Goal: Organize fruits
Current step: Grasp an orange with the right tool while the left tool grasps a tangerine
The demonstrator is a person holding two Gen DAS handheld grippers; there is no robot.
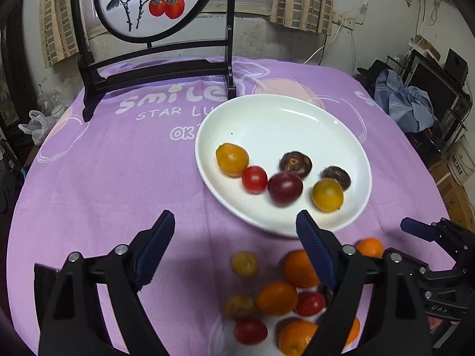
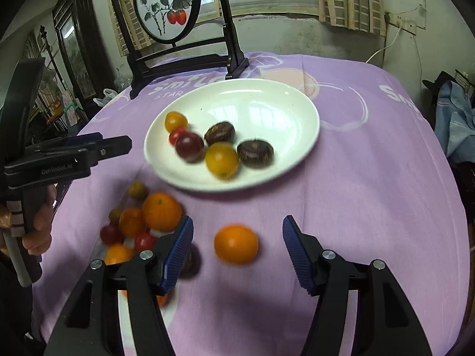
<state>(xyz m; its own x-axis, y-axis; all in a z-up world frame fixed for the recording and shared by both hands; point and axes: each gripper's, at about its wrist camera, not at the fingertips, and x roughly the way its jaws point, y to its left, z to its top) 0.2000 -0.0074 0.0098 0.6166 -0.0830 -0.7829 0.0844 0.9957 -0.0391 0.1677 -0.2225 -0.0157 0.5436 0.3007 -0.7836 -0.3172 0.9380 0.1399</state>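
Note:
A white plate (image 1: pixel 282 112) on the purple cloth holds several small fruits: yellow and red tomatoes, a dark plum (image 1: pixel 285 188) and brown chestnut-like ones. My left gripper (image 1: pixel 234 222) is open just in front of the plate, nothing between its fingers. Below it lies a loose pile of oranges (image 1: pixel 299 268) and small tomatoes, and a small yellow tomato (image 1: pixel 245 263) sits apart on the cloth. My right gripper (image 2: pixel 237 225) is open over a single orange (image 2: pixel 236 244) that lies on the cloth between its fingers, untouched. The pile (image 2: pixel 160 210) sits to its left.
A dark wooden stand with a round painted screen (image 1: pixel 154 68) rises at the back of the table, behind the plate (image 2: pixel 267 103). A hand holds the left gripper (image 2: pixel 118 145) at the left edge. Clothes and boxes crowd the floor on the right.

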